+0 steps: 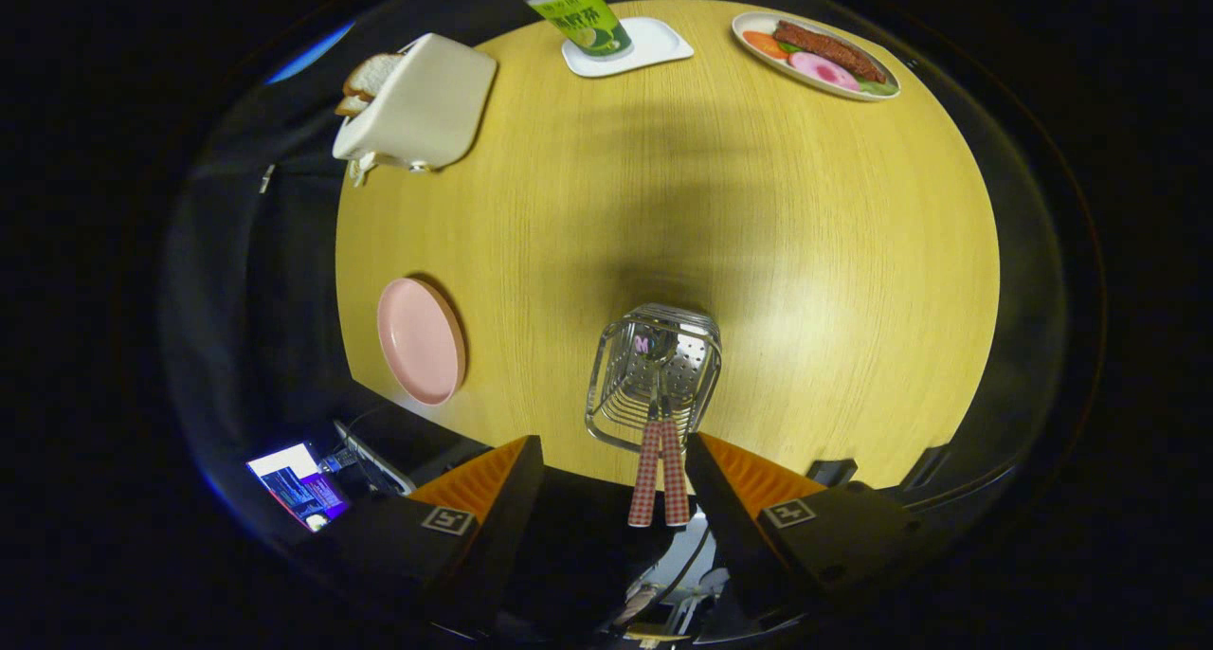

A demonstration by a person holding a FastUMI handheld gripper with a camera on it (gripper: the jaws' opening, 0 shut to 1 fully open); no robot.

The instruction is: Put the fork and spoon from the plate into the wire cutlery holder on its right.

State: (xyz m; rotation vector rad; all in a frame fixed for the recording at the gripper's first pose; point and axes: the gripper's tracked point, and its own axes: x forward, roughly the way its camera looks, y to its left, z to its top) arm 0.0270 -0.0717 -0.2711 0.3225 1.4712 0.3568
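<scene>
The wire cutlery holder stands on the round wooden table, just ahead of my fingers. Two pieces of cutlery stand in it side by side, their red-checked handles sticking up out of its rim toward me; I cannot tell which is the fork and which the spoon. The pink plate lies bare to the left of the holder. My gripper hangs above the holder, open, with the two handles in the gap between its fingers and touching neither.
At the far left a cream toaster holds bread slices. A green-labelled bottle stands on a white coaster at the back. A plate of food lies at the far right. A lit screen sits below the table's edge.
</scene>
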